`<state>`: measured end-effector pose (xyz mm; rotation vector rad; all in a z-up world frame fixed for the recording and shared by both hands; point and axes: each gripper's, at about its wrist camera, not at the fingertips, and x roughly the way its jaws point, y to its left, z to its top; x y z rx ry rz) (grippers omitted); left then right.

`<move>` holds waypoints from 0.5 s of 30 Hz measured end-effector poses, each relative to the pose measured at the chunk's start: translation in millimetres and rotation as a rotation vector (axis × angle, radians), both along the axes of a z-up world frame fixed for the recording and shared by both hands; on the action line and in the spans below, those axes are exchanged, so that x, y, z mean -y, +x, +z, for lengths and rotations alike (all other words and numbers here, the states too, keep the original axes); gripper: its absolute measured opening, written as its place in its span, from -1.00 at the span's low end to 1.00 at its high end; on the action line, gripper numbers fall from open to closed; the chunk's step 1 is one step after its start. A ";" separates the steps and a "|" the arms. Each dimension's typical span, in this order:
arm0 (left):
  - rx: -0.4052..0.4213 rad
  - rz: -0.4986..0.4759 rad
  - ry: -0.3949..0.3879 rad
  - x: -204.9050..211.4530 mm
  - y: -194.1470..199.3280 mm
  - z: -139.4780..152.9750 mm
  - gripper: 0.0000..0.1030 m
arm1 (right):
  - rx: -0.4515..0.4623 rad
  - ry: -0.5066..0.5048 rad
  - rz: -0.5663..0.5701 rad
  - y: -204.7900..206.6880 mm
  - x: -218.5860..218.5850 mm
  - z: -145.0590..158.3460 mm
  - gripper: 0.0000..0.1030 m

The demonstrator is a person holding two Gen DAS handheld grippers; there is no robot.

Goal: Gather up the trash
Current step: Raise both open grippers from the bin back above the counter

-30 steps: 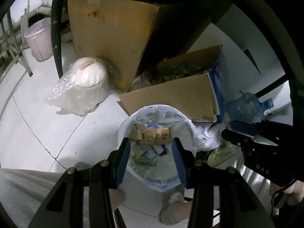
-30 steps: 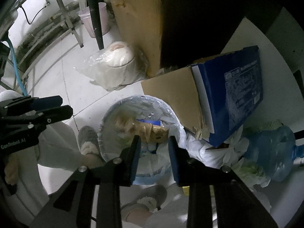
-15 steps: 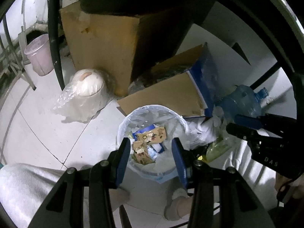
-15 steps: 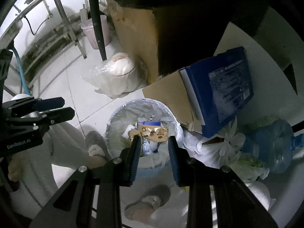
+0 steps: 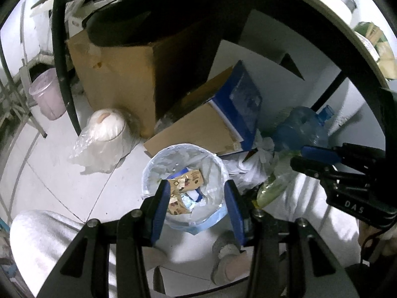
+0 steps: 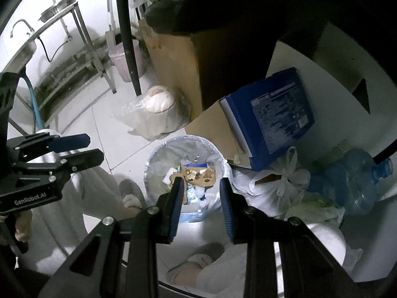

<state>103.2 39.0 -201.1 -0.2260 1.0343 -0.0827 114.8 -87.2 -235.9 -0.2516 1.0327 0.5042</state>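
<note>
While both claws hang above the floor, the round bin lined w/ a pale translucent plastic bag (image 5: 183,171) sits straight below them, on white floor tiles (image 5: 57,173). Left gripper (image 5: 197,193) has its blue-padded fingers (image 5: 162,198) spread wide, nothing between them; bin opening shows in the gap, far side of the tips. Right gripper (image 6: 201,190) is also spread & empty, its fingers framing the near part of the same bin (image 6: 183,168). Neither claw touches the bin or its contents.

Inside the bin: crumpled brown printed cardboard wrappers (image 5: 184,183) on top, plus blue-and-white packet scraps (image 5: 194,196) nearer the near rim. In the right wrist view the brown wrappers (image 6: 198,173) lie just beyond the fingertips.

Surroundings: tall brown cardboard box (image 5: 116,82) far-left of the bin; flattened blue-and-brown carton (image 6: 270,121) leaning just right of it, touching or nearly touching the rim, can't tell which. White lidded pot wrapped in clear plastic (image 5: 104,134) left of the bin, apart from it. Tied white plastic bag (image 6: 280,181) & big blue water jug (image 6: 347,176) to the right. Pink plastic bucket (image 5: 47,94) far left. Person's grey slippers (image 6: 196,263) near the bin's near side.
</note>
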 end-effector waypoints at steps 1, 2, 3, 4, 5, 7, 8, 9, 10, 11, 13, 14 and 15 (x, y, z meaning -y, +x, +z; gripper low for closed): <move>0.005 -0.003 0.004 3.1 -1.2 2.7 -0.13 | 0.006 0.006 -0.003 -2.6 3.7 3.7 -0.47; 0.011 -0.006 0.009 6.0 -2.9 6.8 -0.13 | 0.011 0.011 -0.006 -4.8 5.9 7.3 -0.47; 0.016 -0.008 0.012 8.4 -4.2 9.7 -0.13 | 0.016 0.014 -0.009 -6.8 8.5 10.2 -0.47; 0.022 -0.009 0.015 10.7 -5.5 13.2 -0.13 | 0.024 0.019 -0.012 -9.7 12.0 14.6 -0.47; 0.028 -0.011 0.018 12.7 -6.6 16.5 -0.13 | 0.029 0.023 -0.013 -11.2 14.2 16.5 -0.47; 0.040 -0.014 0.022 16.3 -9.4 23.0 -0.13 | 0.045 0.033 -0.019 -16.8 20.3 24.9 -0.46; 0.046 -0.015 0.026 17.6 -11.0 26.8 -0.13 | 0.050 0.037 -0.020 -19.5 22.2 28.5 -0.46; 0.052 -0.016 0.029 19.1 -11.7 29.6 -0.13 | 0.056 0.041 -0.021 -21.5 24.5 31.6 -0.46; 0.059 -0.016 0.033 20.4 -12.9 33.6 -0.13 | 0.064 0.046 -0.024 -24.7 27.6 36.3 -0.43; 0.066 -0.016 0.037 21.6 -14.3 37.6 -0.13 | 0.070 0.049 -0.024 -27.3 29.3 39.7 -0.35; 0.078 -0.023 0.040 24.5 -16.4 45.3 -0.13 | 0.085 0.055 -0.025 -32.2 34.1 46.7 -0.30; 0.082 -0.024 0.049 26.5 -17.0 49.5 -0.13 | 0.092 0.057 -0.025 -34.0 36.4 50.3 -0.30; 0.086 -0.023 0.057 27.9 -18.1 53.0 -0.13 | 0.099 0.060 -0.024 -36.2 39.2 55.0 -0.30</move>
